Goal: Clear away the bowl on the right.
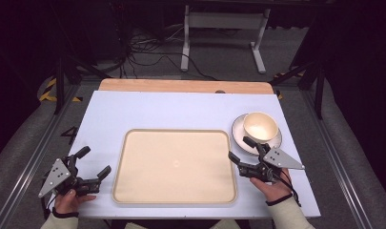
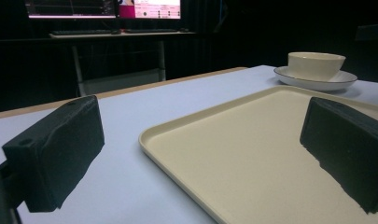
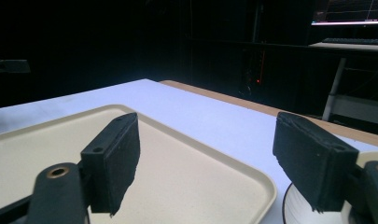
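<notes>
high view, table (image 1: 133, 109): we see a pale blue top with a wooden strip along its far edge; everything listed below sits on it.
tray (image 1: 175, 165): we find the cream tray flat at the middle of the near half, bare inside, lying between the two grippers.
saucer (image 1: 239, 132): we locate it just beyond the tray's far right corner, apart from the tray rim.
cup (image 1: 260, 126): we see it upright on the saucer, cream coloured, nothing touching it.
left gripper (image 1: 94, 163): we find it held by the left hand near the tray's left edge; jaws stand wide apart with nothing between them.
right gripper (image 1: 241, 149): we find it at the tray's near right corner, just before the saucer; jaws are parted and grip nothing.
</notes>
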Available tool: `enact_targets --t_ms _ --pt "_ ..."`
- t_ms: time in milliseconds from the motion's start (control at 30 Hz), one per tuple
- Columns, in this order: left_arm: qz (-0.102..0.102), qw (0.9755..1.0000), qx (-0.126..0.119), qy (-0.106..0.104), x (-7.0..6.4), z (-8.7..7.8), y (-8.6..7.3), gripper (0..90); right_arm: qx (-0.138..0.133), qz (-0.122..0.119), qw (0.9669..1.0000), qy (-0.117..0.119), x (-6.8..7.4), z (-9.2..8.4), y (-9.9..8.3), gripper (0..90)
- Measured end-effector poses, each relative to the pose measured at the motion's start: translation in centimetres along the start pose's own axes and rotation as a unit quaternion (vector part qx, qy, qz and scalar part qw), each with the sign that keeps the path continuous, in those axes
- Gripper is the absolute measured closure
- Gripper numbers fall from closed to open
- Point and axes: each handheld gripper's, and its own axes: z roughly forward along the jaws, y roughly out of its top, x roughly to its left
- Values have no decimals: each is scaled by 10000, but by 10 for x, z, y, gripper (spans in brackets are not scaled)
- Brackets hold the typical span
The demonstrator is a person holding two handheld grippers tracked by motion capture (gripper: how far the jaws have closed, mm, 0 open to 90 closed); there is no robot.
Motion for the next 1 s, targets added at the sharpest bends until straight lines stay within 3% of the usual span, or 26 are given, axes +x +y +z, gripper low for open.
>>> enact_targets --t_ms 67,267,1000 --pt "53 10000 43 54 1 0 -2 2 -7 -20 10000 14 0 0 1 248" --pt "-44 9999 -14 93 5 -2 -3 2 39 26 9999 96 -3 3 10 254" --pt "-137 9998 62 106 7 -3 -6 2 334 73 9993 -167 -36 -1 52 299"
